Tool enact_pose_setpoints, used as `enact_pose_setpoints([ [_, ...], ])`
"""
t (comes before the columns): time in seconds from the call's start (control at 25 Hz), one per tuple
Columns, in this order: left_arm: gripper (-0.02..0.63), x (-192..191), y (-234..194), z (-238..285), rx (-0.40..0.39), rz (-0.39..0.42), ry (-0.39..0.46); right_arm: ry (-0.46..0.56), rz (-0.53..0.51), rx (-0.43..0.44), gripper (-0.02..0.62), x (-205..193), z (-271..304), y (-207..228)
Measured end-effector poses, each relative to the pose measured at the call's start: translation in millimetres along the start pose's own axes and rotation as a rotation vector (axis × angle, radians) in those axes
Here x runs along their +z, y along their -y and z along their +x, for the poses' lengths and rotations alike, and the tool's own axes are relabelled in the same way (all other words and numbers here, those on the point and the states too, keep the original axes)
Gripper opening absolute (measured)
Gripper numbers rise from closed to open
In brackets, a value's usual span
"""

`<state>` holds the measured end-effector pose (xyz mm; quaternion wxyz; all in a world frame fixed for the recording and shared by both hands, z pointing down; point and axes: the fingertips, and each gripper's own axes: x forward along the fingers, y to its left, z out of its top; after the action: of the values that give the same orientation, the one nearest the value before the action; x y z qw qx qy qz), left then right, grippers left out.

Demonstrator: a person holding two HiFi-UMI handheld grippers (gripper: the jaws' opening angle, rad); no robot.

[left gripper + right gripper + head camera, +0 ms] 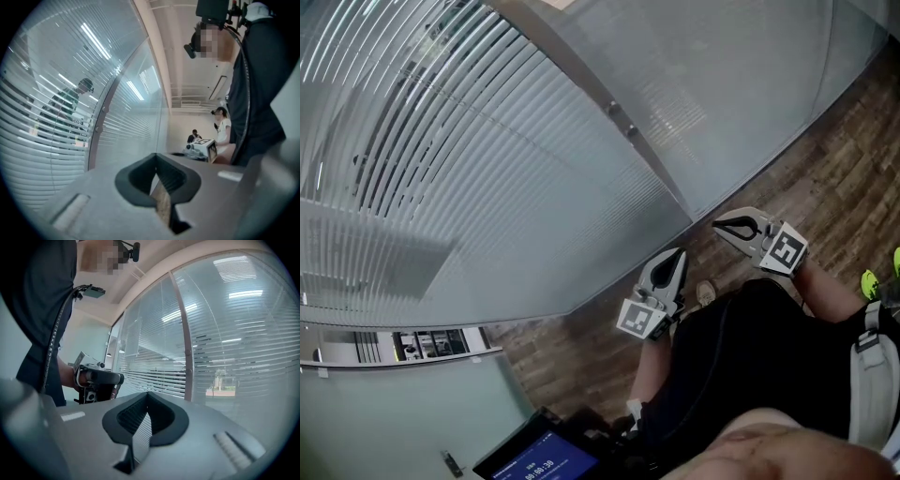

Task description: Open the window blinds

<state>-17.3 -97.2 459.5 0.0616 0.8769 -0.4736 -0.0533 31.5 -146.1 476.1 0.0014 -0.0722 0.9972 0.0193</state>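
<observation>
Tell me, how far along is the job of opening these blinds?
Done: the left blind looks partly tilted open, with dark shapes showing through. In hand: nothing; the left gripper and the right gripper are both shut and empty, held low, apart from the glass. Left: the right blind looks closed.

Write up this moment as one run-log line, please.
left gripper: shut, empty | right gripper: shut, empty | window blinds: lowered, not touched
</observation>
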Motion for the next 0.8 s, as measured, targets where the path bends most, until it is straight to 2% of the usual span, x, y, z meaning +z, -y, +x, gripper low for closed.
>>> enact_pose_setpoints([
  [0.4, 0.002, -5.0, -5.5, -5.6, 0.006, -0.010, 0.006, 0.002, -0.002, 0.015, 0.005, -1.4, 8.2, -9.9],
  [0.8, 0.002, -8.8, -10.6, 3.5, 0.028, -0.013, 0.006, 0.009, -0.004, 0.006, 0.005, -3.6, 4.7, -0.3],
])
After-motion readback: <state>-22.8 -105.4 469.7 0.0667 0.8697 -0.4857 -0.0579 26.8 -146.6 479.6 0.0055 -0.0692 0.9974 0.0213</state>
